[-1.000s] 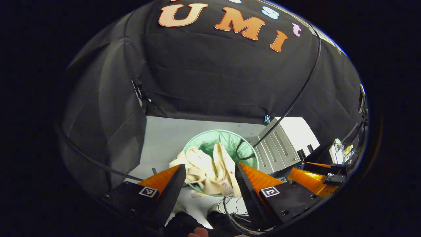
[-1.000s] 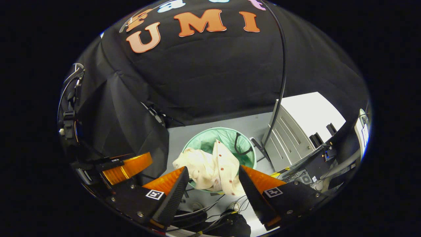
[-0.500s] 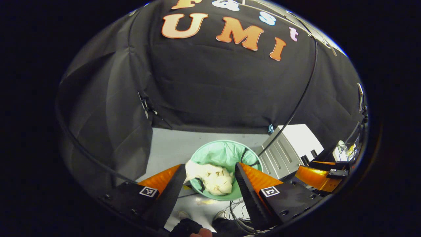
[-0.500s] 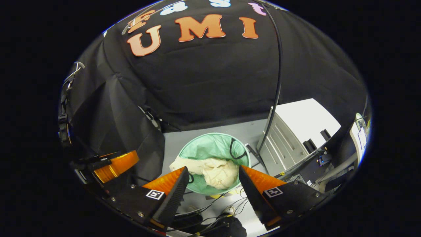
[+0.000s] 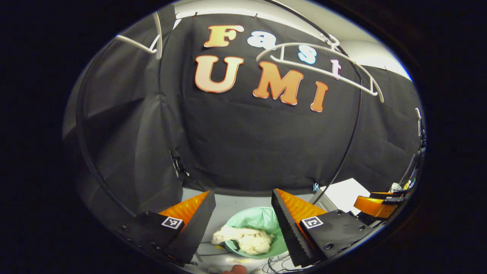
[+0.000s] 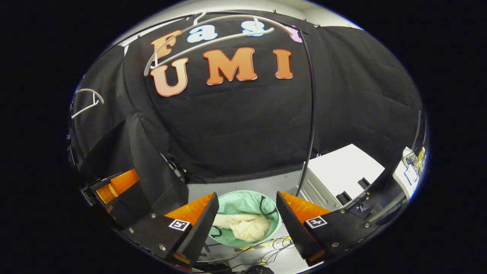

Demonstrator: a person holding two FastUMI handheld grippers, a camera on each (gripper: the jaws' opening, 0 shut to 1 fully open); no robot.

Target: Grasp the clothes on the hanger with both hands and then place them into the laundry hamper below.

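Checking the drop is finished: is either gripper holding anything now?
Nothing. Left gripper and right gripper are open; clothes lie in hamper.

Staged recording booth in a lab or workshop, not a lived-in home. Black cloth (image 6: 243, 125) hangs as the booth's wall on all sides above a bare grey floor (image 5: 236, 203). White clothes hangers (image 5: 323, 68) hang empty high against the cloth, and a black cable (image 6: 310, 114) drops down in front of it. A green-lined laundry hamper (image 6: 245, 203) holding cream clothes (image 6: 243, 226) stands on the floor among loose wires (image 6: 266, 247). A pale ribbed equipment cabinet (image 6: 338, 175) stands beside the hamper, with more gear and cables crowded at the right edge (image 6: 409, 173)
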